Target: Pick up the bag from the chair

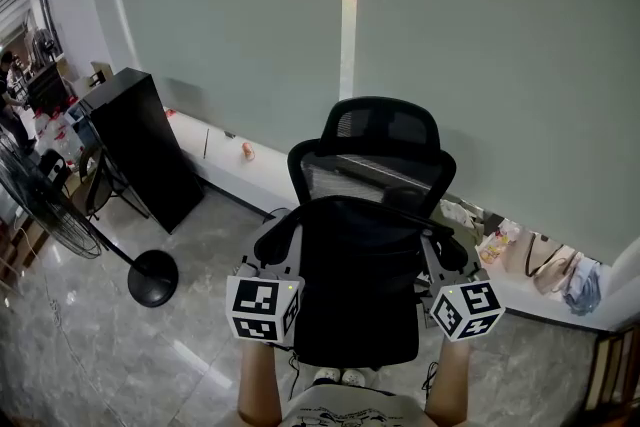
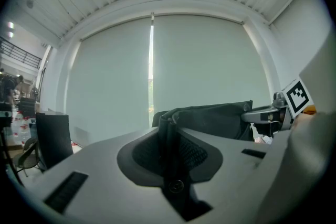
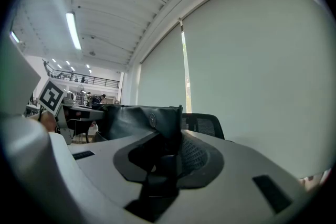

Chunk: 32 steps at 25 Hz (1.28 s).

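Observation:
A black bag (image 1: 355,285) hangs between my two grippers, in front of the black mesh office chair (image 1: 380,125). My left gripper (image 1: 275,260) is shut on the bag's left top edge, and my right gripper (image 1: 445,265) is shut on its right top edge. In the left gripper view the pads (image 2: 191,152) pinch a fold of black fabric, and the bag (image 2: 210,118) stretches away to the right gripper's marker cube (image 2: 296,97). The right gripper view shows the bag (image 3: 131,118) clamped the same way, with the chair's headrest (image 3: 202,124) behind it. The bag hides the chair's seat.
A standing fan (image 1: 150,277) is on the floor at the left, beside a black cabinet (image 1: 140,145). Handbags and small items (image 1: 545,260) lie on the low ledge under the window blind at the right. A person stands far off at the left edge.

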Each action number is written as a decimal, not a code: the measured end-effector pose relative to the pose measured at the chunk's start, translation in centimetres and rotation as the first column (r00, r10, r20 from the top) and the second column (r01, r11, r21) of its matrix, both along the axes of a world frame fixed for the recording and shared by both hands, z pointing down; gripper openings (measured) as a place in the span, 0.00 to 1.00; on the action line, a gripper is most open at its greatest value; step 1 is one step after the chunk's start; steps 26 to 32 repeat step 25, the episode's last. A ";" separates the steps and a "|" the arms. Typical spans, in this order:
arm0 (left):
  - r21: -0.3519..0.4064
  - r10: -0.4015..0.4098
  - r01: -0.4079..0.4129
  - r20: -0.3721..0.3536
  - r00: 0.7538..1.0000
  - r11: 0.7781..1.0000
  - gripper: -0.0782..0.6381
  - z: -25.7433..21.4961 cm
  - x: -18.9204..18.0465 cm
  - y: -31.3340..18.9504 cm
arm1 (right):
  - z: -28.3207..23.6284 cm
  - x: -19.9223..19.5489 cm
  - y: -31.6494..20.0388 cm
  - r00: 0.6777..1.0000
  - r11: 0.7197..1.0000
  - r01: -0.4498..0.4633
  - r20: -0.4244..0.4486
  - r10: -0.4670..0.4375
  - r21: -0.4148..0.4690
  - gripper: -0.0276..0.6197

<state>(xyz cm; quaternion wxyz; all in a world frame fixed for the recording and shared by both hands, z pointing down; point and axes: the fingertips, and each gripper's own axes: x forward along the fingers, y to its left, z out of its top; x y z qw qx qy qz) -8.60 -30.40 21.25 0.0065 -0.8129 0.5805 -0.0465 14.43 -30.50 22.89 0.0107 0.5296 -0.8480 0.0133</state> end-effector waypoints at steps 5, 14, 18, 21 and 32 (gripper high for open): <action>-0.002 0.006 -0.006 0.001 1.000 1.000 0.20 0.0 0.1 0.1 | -0.1 0.1 0.1 1.000 1.000 -0.004 -0.001 0.004 0.000 0.21; -0.004 0.008 -0.008 0.001 1.000 1.000 0.20 0.3 0.0 0.0 | 0.1 0.0 0.1 1.000 1.000 -0.006 0.003 0.006 -0.004 0.21; -0.007 0.013 -0.013 0.002 1.000 1.000 0.20 0.3 0.2 -0.2 | 0.3 0.2 -0.2 1.000 1.000 -0.011 0.010 0.011 -0.009 0.21; -0.008 0.013 -0.013 0.002 1.000 1.000 0.20 0.4 0.1 -0.2 | 0.3 0.1 -0.2 1.000 1.000 -0.014 0.012 0.014 -0.011 0.21; -0.005 0.010 -0.010 0.001 1.000 1.000 0.20 0.5 -0.2 -0.2 | 0.5 -0.2 -0.1 1.000 1.000 -0.015 0.011 0.015 -0.010 0.21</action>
